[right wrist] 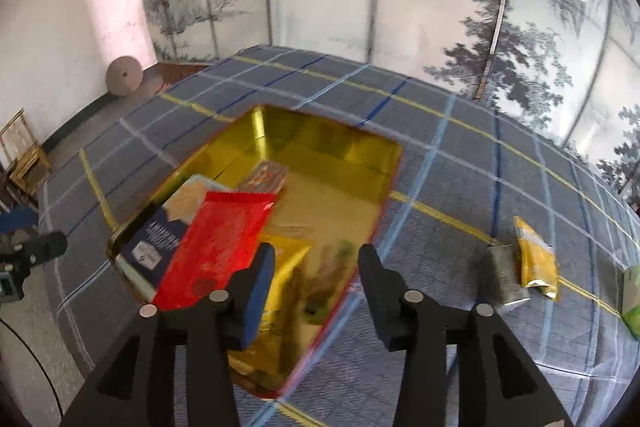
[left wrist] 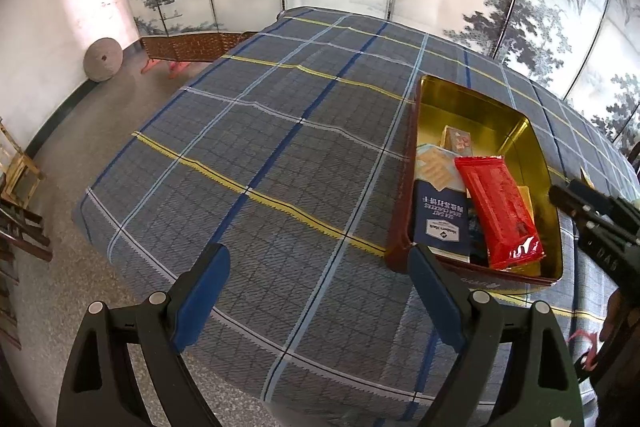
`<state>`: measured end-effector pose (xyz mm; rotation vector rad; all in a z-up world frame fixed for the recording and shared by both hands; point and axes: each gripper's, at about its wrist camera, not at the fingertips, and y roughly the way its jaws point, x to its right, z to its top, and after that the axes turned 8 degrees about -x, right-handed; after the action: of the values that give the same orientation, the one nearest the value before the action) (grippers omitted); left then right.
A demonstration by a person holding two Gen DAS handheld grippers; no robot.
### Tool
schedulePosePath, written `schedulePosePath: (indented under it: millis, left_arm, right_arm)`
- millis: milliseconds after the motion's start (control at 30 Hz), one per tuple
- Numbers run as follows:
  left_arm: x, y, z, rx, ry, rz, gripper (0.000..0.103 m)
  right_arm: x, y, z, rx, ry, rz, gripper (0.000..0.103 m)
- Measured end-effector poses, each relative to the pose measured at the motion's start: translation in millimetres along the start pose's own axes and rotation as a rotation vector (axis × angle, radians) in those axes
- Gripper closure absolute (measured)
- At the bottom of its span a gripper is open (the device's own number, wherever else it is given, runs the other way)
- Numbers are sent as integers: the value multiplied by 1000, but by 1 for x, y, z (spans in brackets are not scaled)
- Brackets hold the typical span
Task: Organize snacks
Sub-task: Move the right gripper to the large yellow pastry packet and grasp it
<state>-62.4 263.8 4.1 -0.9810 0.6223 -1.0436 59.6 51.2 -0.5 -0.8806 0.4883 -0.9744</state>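
While in tin (right wrist: 256,131), red packet (right wrist: 216,251) lies left of hand-held gripper (right wrist: 316,267).

Lighting and image quality: even, soft daylight; heavy fisheye bend with dark corners.
Right wrist view motion-blurred; gold tin (right wrist: 352,143) interior glares; left wrist view sharp, shadows faint.

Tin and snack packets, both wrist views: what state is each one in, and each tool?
Gold tin: lid off, partly filled, on the plaid cloth.
Red packet: sealed, lying slanted on top of the others inside the tin.
Navy cracker packet: in the tin, partly under the red one.
Yellow packet: outside the tin, on the cloth.
Silver packet: outside, beside the yellow one.
Left tool: open, empty.
Right tool: open, empty, above the tin.
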Motion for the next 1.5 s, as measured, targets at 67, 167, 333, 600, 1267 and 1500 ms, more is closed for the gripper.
schedulePosePath:
  millis: [67,167,333,600,1267,1500]
  left_arm:
    - [3,-1,0,2,8,1,15]
    - [8,-1,2,1,15,1,15]
    - [13,-2,6,4,20,3,15]
    - [18,-1,14,-1,16,17,15]
    - [74,-1,31,5,119,7,15]
    - [117,-7,34,19,193,-47,15]
  right_arm:
    - [13,-2,2,10,20,-23,56]
    - [40,-3,6,9,77,-58,56]
    - [101,4,12,-17,198,-133,54]
    - [177,37,29,-120,318,-218,47]
    - [217,63,-7,-202,273,-234,47]
    - [219,36,-47,-185,189,-221,47]
